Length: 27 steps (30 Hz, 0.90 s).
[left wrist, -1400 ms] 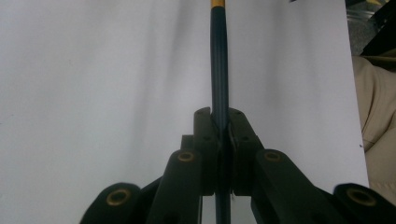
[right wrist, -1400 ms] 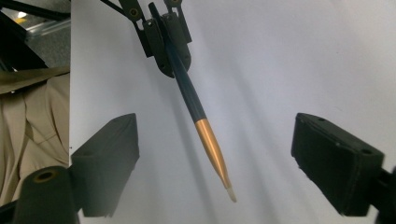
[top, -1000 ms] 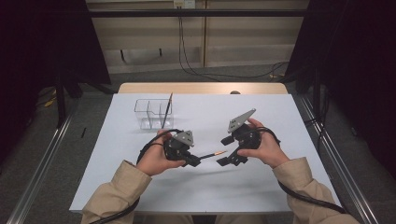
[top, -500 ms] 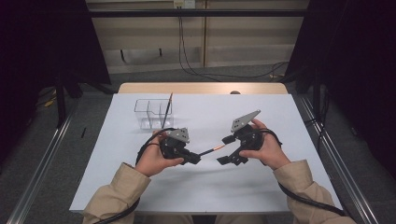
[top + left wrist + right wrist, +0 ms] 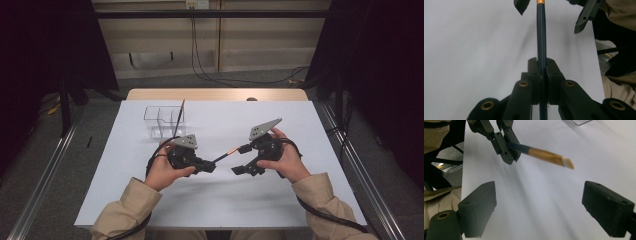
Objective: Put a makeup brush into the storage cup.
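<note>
Midair above white table (image 5: 300, 200): dark-blue paintbrush with gold ferrule (image 5: 541, 153) clamped in left gripper (image 5: 210, 165), tip between gaping right gripper (image 5: 241, 159); possible mis-grip or drop if closed off-centre on narrow ferrule

White table (image 5: 300, 200), grey floor (image 5: 45, 165), dark curtains (image 5: 45, 45)

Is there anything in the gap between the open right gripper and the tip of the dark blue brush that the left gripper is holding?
Nothing visible. The left gripper is shut on the dark blue brush with the gold ferrule, whose pale tip points toward the open right gripper. Between tip and jaws lies bare white table. The clear plastic organiser sits well behind.
</note>
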Motion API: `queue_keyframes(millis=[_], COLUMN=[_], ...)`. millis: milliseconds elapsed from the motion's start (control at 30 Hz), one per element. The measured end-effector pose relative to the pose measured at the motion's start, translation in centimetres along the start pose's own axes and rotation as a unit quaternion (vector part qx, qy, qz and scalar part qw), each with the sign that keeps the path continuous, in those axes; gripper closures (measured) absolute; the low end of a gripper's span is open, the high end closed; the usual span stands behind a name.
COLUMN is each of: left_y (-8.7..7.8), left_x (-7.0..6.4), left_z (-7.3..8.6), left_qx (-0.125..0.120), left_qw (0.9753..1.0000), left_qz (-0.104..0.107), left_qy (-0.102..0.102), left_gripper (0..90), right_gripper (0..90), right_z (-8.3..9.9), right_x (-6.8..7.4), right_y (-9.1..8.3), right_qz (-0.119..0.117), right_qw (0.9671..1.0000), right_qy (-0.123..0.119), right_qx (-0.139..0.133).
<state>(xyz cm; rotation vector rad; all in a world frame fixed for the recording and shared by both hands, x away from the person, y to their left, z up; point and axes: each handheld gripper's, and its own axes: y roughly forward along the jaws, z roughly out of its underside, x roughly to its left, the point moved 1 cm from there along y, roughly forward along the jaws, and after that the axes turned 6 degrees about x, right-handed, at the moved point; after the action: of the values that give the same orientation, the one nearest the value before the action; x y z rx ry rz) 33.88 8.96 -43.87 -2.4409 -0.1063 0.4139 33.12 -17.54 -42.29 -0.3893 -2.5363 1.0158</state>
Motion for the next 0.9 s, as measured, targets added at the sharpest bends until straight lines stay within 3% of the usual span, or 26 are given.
queue_keyframes(millis=[233, 400, 533, 667, 767, 900], left_y=[-0.03, 0.04, 0.02, -0.06, -0.13, -0.05], left_x=[0.02, 0.01, -0.01, -0.03, -0.04, -0.05], left_z=[0.02, 0.12, 0.13, 0.12, 0.12, 0.19], left_qx=[-0.016, -0.018, -0.019, -0.025, -0.028, -0.037], left_qw=[0.9999, 0.9998, 0.9998, 0.9997, 0.9996, 0.9992], left_qz=[0.001, 0.0, 0.001, 0.001, 0.001, 0.001], left_qy=[-0.006, -0.006, -0.006, -0.008, -0.01, -0.013], left_gripper=[84.7, 84.7, 84.7, 84.7, 84.7, 84.7], right_gripper=[12.1, 12.5, 13.7, 14.4, 14.3, 14.3], right_z=[-0.03, -0.08, -0.12, -0.13, -0.12, -0.06], right_x=[0.06, 0.11, 0.14, 0.18, 0.24, 0.38], right_y=[-0.23, -0.49, -0.77, -0.96, -0.93, -0.66], right_qz=[0.002, 0.004, 0.0, -0.002, -0.003, -0.005], right_qw=[0.9999, 0.9986, 0.9934, 0.985, 0.9812, 0.9799], right_qy=[0.002, 0.009, 0.022, 0.037, 0.045, 0.049], right_qx=[-0.014, -0.051, -0.112, -0.169, -0.188, -0.193])
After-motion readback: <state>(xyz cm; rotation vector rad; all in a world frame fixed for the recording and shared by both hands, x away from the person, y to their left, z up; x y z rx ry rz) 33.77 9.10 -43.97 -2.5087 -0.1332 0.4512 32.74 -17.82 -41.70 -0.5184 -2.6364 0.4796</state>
